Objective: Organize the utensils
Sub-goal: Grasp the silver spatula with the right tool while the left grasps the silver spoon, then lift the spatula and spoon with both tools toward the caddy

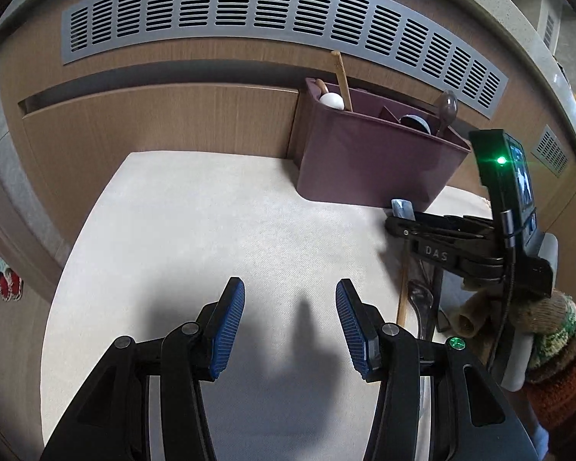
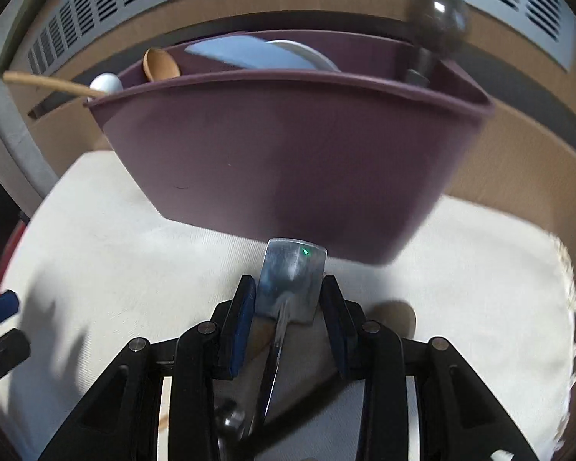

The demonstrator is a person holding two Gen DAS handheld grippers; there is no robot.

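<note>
A purple utensil holder [image 1: 376, 161] [image 2: 288, 153] stands at the back of a white cloth [image 1: 211, 230]. It holds a wooden stick [image 1: 341, 80], a wooden spoon [image 2: 161, 63], a white-headed utensil [image 1: 332, 100] and a dark ladle [image 1: 447, 105] [image 2: 437, 4]. My right gripper [image 2: 288, 280] [image 1: 393, 226] is shut on the blade of a metal spatula [image 2: 292, 269], just in front of the holder's base. The spatula's handle runs back under the gripper. My left gripper [image 1: 290, 284] hangs open over bare cloth to the left, with nothing between its blue pads.
Loose utensils lie on the cloth under the right gripper: a wooden handle [image 1: 403, 292] and a metal spoon [image 1: 422, 299]. A hand in a knitted glove [image 1: 549, 330] holds the right gripper. Behind the holder stands a wooden cabinet front with a grey vent grille [image 1: 249, 4].
</note>
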